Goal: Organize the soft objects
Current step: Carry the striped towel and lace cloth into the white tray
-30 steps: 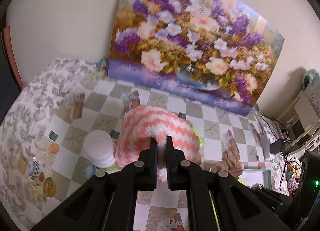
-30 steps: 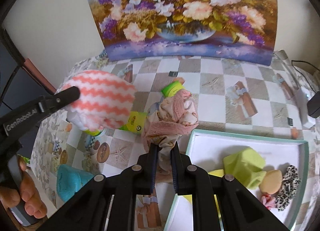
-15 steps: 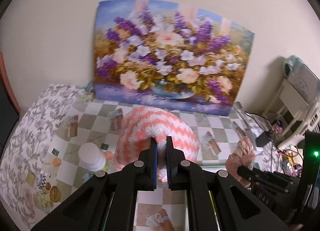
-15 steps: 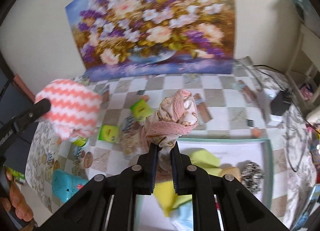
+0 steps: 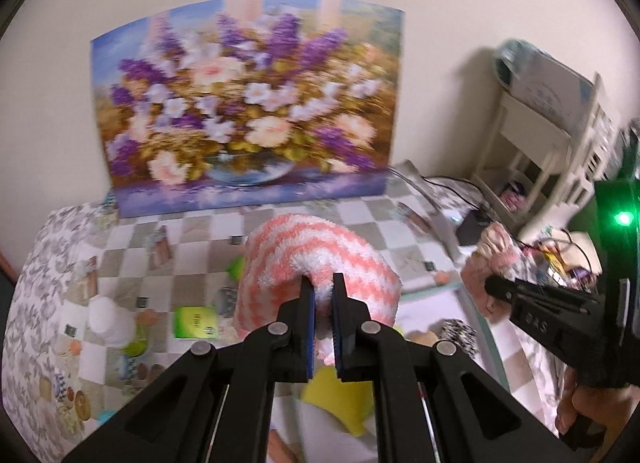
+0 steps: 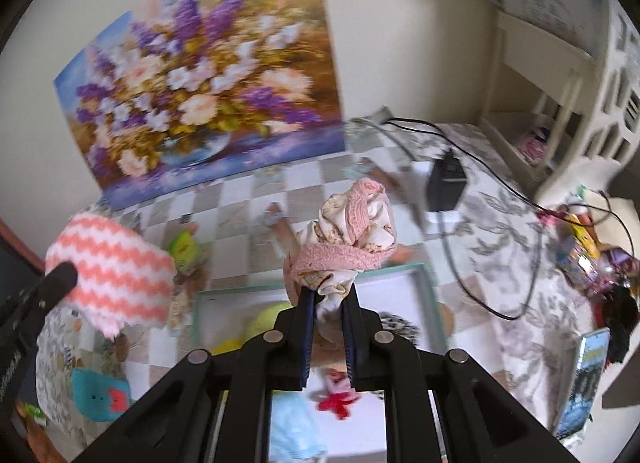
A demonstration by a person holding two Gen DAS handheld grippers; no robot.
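Both tools loaded, mid-carry above the table. Left gripper point(image 5: 322, 283) is clenched on a fluffy pink-and-white zigzag sock point(image 5: 320, 259), held up in the air. Right gripper point(image 6: 327, 295) is clamped on a bunched pink-and-cream floral cloth point(image 6: 348, 231), raised over the near edge of the shallow white tray with teal rim point(image 6: 426, 283).

Progress: partway. Tray already holds several soft bits: yellow-green piece point(image 6: 264, 319), leopard-print scrunchie point(image 6: 400, 323), red-pink item point(image 6: 338, 395), light-blue cloth point(image 6: 294, 431). Both held pieces not dropped in yet. Teal plush point(image 6: 98, 395) sits outside the tray on the checkered tablecloth point(image 6: 240, 199), likely left to do.

Right view shows the tray contents and the plush; left view barely shows either, but catches the white-capped bottle point(image 5: 108, 319) and green packet point(image 5: 196, 321) on the table.
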